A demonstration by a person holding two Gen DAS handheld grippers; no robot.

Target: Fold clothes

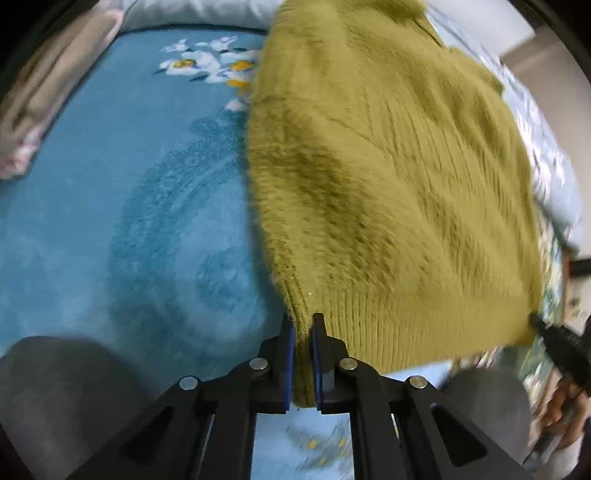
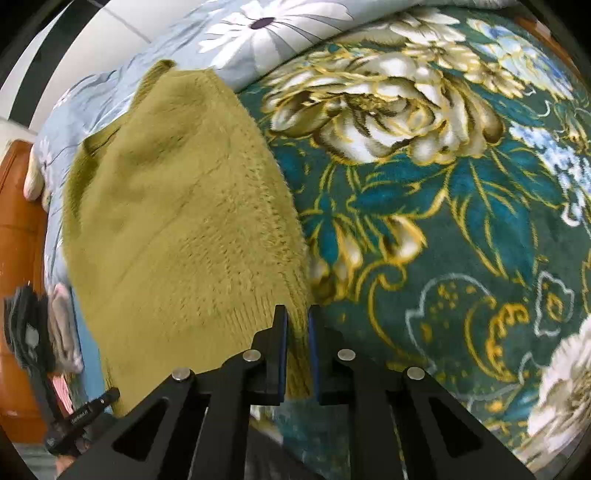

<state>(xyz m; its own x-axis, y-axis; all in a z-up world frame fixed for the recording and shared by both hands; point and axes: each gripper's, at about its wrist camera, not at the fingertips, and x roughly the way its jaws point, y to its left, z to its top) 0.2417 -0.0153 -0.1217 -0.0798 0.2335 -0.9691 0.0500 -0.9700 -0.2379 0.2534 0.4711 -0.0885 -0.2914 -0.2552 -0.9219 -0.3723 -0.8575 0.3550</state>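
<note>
Here both tongs are clenched on the ribbed hem of the fuzzy olive-green knitted sweater: the left gripper at bottom centre of its view, the right gripper the same in its own. The sweater spreads away from them toward the top of each frame. I judge the fold is just starting; next the hem must be carried evenly over the body. Beyond lie a plain teal blanket, a dark green blanket with big flowers and a pale flowered quilt; nothing blocks the way.
</note>
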